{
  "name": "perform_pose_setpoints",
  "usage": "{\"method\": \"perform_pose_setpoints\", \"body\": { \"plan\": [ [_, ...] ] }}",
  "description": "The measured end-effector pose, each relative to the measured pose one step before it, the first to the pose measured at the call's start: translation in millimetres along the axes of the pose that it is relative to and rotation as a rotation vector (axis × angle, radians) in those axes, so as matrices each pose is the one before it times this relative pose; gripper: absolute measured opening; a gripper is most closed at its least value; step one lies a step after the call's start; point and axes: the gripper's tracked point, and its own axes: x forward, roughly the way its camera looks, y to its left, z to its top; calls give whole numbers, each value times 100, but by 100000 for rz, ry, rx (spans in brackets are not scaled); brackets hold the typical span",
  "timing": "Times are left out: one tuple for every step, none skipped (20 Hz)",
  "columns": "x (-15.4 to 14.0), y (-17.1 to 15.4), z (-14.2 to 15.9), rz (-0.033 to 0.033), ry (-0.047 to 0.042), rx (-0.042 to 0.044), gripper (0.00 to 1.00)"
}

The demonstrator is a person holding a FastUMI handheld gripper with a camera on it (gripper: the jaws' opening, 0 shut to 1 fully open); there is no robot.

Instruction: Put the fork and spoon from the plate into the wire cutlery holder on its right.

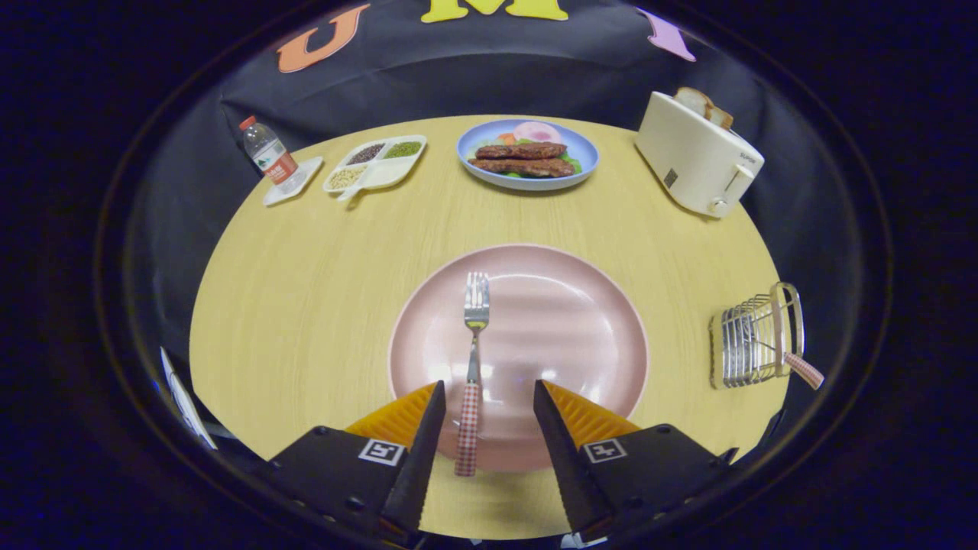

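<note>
A pink plate [565, 305] lies on the round wooden table just ahead of my fingers. On it rests a fork [474, 359], tines pointing away, its red checked handle reaching back over the plate's near rim into the gap between my fingers. My gripper [489, 393] is open, with the fork handle close to the left finger and neither finger touching it. The wire cutlery holder [752, 340] stands to the right of the plate near the table edge. A checked handle [806, 370] sticks out of it at an angle.
Beyond the plate sits a blue plate of food [527, 153]. A white toaster [695, 156] with bread stands at the back right. A divided dish of beans [374, 162] and a water bottle [269, 155] on a coaster are at the back left.
</note>
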Motion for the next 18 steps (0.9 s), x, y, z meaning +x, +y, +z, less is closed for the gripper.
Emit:
{"method": "perform_pose_setpoints", "body": {
  "plan": [
    [362, 600, -334, 1069, 1039, 733, 61],
    [183, 147, -340, -613, 1395, 706, 55],
    [-2, 80, -145, -294, 1142, 468, 47],
    [233, 48, -108, -465, 265, 202, 48],
    [570, -61, -243, -1872, 5, -48, 40],
    [-561, -382, 180, -971, 54, 258, 32],
    [646, 115, -422, -300, 1029, 732, 24],
    [33, 261, -104, 860, 903, 649, 23],
    [151, -179, 36, -1195, 93, -358, 24],
    [52, -242, -77, -714, -815, -10, 16],
    [-246, 315, -44, 1198, 526, -810, 8],
    [-78, -17, -66, 569, 37, -1063, 8],
    [165, -70, -64, -151, -191, -712, 5],
    [-464, 44, 32, 602, 101, -1074, 2],
    [-639, -52, 161, 335, -904, -858, 2],
    [-443, -297, 74, -493, -503, -382, 2],
    [-598, -79, 61, 118, -217, 125, 2],
    [-714, -170, 201, 321, -279, 505, 2]
  ]
}}
